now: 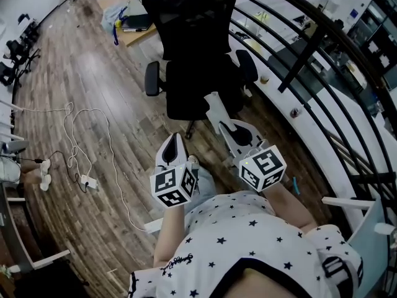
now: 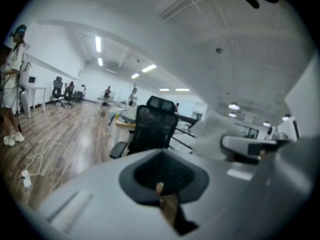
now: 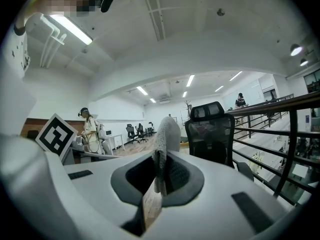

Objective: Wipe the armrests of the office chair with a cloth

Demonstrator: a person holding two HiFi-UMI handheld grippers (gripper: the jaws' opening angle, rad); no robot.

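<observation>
A black mesh office chair (image 1: 198, 61) stands ahead of me with its back toward me. Its left armrest (image 1: 152, 78) and right armrest (image 1: 247, 65) stick out at the sides. My right gripper (image 1: 223, 124) is shut on a white cloth (image 1: 214, 106), held short of the chair's right side. In the right gripper view the cloth (image 3: 164, 139) stands up from the closed jaws, with the chair (image 3: 210, 134) beyond. My left gripper (image 1: 176, 139) is shut with nothing in it, behind the chair's left side. The left gripper view shows the chair (image 2: 152, 129) and one armrest (image 2: 118, 150) farther off.
A black metal railing (image 1: 322, 104) curves along the right. A wooden desk (image 1: 133, 23) with clutter stands beyond the chair. White cables (image 1: 80, 141) and a power strip (image 1: 89, 181) lie on the wood floor at left. A person (image 2: 12, 84) stands far off.
</observation>
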